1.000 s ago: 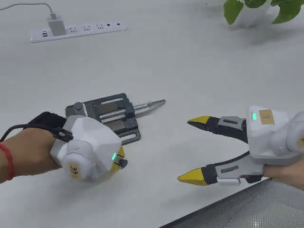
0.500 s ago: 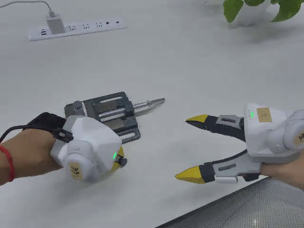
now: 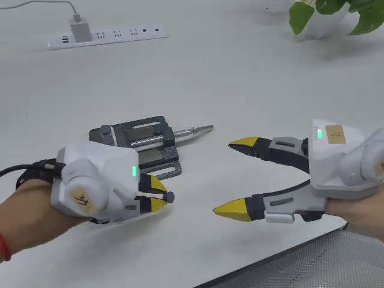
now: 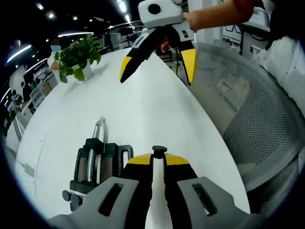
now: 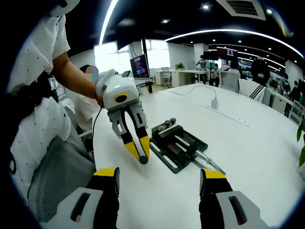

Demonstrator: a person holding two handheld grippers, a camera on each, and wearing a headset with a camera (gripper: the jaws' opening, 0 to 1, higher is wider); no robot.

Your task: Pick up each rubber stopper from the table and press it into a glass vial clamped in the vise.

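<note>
The left tongs (image 3: 157, 195) are clenched on a small dark rubber stopper (image 3: 170, 196), pinched between their yellow tips close to the white tabletop (image 3: 240, 78). Just behind them sits the dark vise (image 3: 144, 141). Its screw handle (image 3: 195, 130) points toward the right tongs (image 3: 235, 177), which hang released with jaws wide apart, near the tabletop's edge. A power strip (image 3: 114, 35) with a charger (image 3: 79, 28) plugged in lies well behind. A leafy plant (image 3: 336, 12) stands at the far right.

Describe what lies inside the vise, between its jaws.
Inside the vise, a threaded screw crosses the open gap, with tan patches beside it. The left claw, shut on a stopper, covers its near left corner.
</note>
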